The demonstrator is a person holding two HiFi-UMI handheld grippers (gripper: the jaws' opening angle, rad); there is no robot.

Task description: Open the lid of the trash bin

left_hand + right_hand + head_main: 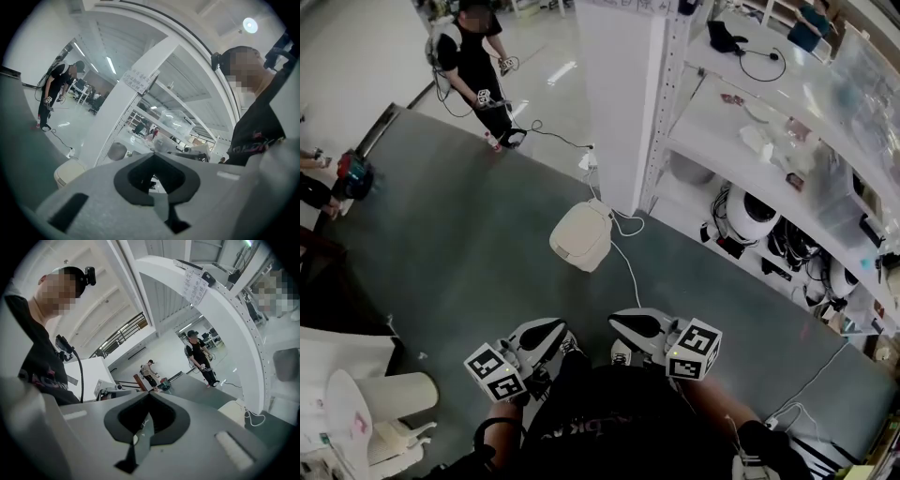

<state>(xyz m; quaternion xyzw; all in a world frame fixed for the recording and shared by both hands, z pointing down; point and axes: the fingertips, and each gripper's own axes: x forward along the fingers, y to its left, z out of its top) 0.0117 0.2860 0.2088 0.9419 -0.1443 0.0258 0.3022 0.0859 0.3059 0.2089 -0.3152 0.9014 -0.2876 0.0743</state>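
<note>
trash bin [581, 234]: one, cream, low and rounded, on the grey floor mat [459, 253] just in front of the white pillar [614, 94]. a white cable [628, 267] runs past its right side. lid is down and flat on the body, with no gap seen.

progress: judged not started. nothing touches the bin, and both grippers are held close to the person's body, well apart from it. all of the work is left: reach out to the bin, catch the lid edge or press its catch (which one cannot be told from here), and lift.

left gripper [546, 333]: its own view shows the jaws closed tip to tip [154, 153], nothing between them. the bin sits low at the left of that view [65, 173].

right gripper [630, 325]: the same, jaws brought together [149, 394] and empty. the bin shows at the lower right [236, 411].

counts: bins with a lid, one. grippers, two, one marker cube each. pillars, one. shelf units [750, 141], one at right, several tiers, cluttered. other people: one standing at the far edge of the mat [473, 56]; the right gripper view shows a second, further off [151, 373].
</note>
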